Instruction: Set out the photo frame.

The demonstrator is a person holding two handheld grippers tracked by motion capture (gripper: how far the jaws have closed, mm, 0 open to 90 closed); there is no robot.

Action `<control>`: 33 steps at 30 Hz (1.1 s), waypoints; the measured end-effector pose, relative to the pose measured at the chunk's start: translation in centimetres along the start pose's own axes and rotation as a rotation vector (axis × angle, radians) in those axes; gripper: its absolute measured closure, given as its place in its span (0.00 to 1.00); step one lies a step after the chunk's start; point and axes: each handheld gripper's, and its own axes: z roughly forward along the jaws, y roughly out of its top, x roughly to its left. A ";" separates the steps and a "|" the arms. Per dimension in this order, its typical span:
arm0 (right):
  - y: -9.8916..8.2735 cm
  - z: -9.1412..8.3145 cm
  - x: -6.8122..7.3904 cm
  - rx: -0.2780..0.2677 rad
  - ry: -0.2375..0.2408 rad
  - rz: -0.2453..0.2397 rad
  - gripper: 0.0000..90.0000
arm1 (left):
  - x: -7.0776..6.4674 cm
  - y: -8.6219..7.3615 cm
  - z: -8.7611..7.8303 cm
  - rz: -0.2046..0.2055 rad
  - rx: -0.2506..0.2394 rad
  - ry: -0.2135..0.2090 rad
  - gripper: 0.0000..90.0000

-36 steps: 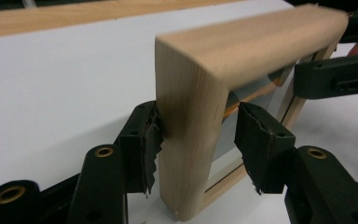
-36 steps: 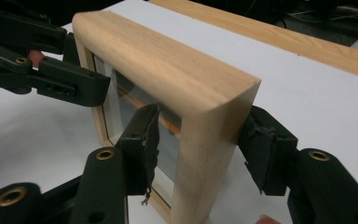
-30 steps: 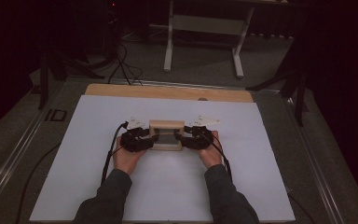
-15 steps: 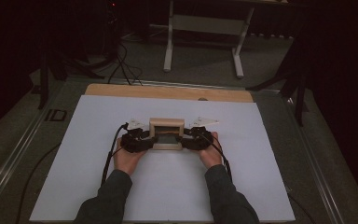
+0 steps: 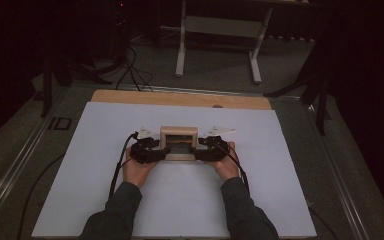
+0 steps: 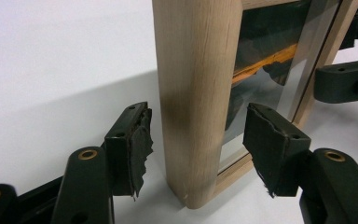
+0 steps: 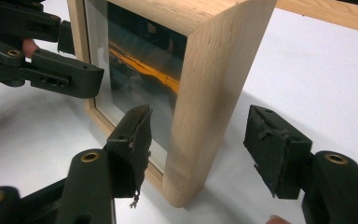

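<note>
A light wooden picture frame [image 5: 179, 134] with a dark, orange-streaked picture behind glass stands upright on the white table sheet [image 5: 180, 205]. My left gripper [image 5: 162, 151] is at its left side and my right gripper [image 5: 199, 150] at its right. In the left gripper view the frame's side post [image 6: 196, 93] stands between the jaws of the left gripper [image 6: 198, 140], with a gap at each pad. In the right gripper view the other post [image 7: 209, 93] stands between the jaws of the right gripper [image 7: 205, 140], also untouched. Both pairs of jaws have just been opening around the frame.
A wooden strip [image 5: 180, 99] runs along the sheet's far edge. Beyond the table stands a white metal stand [image 5: 220, 27] on a dark floor with cables [image 5: 130, 65]. Each gripper's cable [image 5: 117, 170] trails back along the forearm.
The frame seems to stand a little more upright than a second ago. Both hands have kept their places at its sides.
</note>
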 end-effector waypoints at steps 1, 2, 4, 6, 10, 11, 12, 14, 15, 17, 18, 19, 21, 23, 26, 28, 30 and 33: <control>0.0 -0.1 0.0 0.000 0.000 0.001 0.43 | 0.0 0.0 -0.1 0.004 -0.001 0.003 0.45; 0.0 -0.1 0.1 0.001 -0.002 -0.003 0.43 | 0.0 0.0 -0.2 0.008 0.000 0.009 0.45; 0.0 -0.3 0.2 0.007 -0.003 -0.008 0.40 | 0.0 0.0 -0.3 0.017 0.002 0.019 0.44; 0.1 -0.4 0.3 0.010 -0.008 -0.020 0.37 | -0.1 0.0 -0.5 0.028 0.005 0.031 0.43; 0.1 -0.6 0.4 0.022 -0.020 -0.031 0.32 | -0.2 0.0 -1.0 0.043 0.002 0.041 0.40; 0.1 -0.6 0.4 0.024 -0.011 -0.032 0.32 | -0.2 0.0 -1.0 0.043 0.002 0.041 0.39; 0.1 -0.6 0.4 0.024 -0.011 -0.032 0.32 | -0.3 0.1 -1.1 0.052 0.006 0.045 0.39; 0.1 -0.8 0.6 0.023 -0.007 -0.038 0.30 | -0.4 0.1 -1.5 0.069 0.002 0.053 0.39; 0.2 -0.9 0.6 0.020 -0.005 -0.038 0.29 | -0.4 0.1 -1.7 0.076 -0.002 0.054 0.39; 0.2 -1.1 0.7 0.015 -0.010 -0.043 0.27 | -0.5 0.1 -2.1 0.085 -0.009 0.057 0.39; 0.3 -1.2 0.7 0.011 -0.011 -0.043 0.27 | -0.5 0.1 -2.4 0.090 -0.013 0.058 0.39; 0.3 -1.3 0.8 0.010 -0.013 -0.045 0.26 | -0.5 0.1 -2.6 0.095 -0.015 0.058 0.39; 0.3 -1.6 0.9 0.009 -0.016 -0.054 0.25 | -0.6 0.2 -3.1 0.095 -0.029 0.052 0.39; 0.4 -2.0 1.0 0.002 -0.019 -0.056 0.25 | -0.6 0.2 -3.7 0.101 -0.039 0.049 0.39; 0.4 -2.7 1.1 -0.016 -0.020 -0.061 0.24 | -0.7 0.2 -4.6 0.113 -0.059 0.047 0.39; 0.4 -3.3 1.2 -0.025 -0.021 -0.069 0.24 | -0.7 0.2 -5.3 0.117 -0.073 0.045 0.39; 0.3 -3.8 1.2 -0.032 -0.022 -0.077 0.24 | -0.7 0.1 -5.9 0.121 -0.086 0.044 0.39; 0.1 -4.7 1.1 -0.049 -0.028 -0.083 0.24 | -0.5 -0.1 -6.9 0.132 -0.099 0.043 0.39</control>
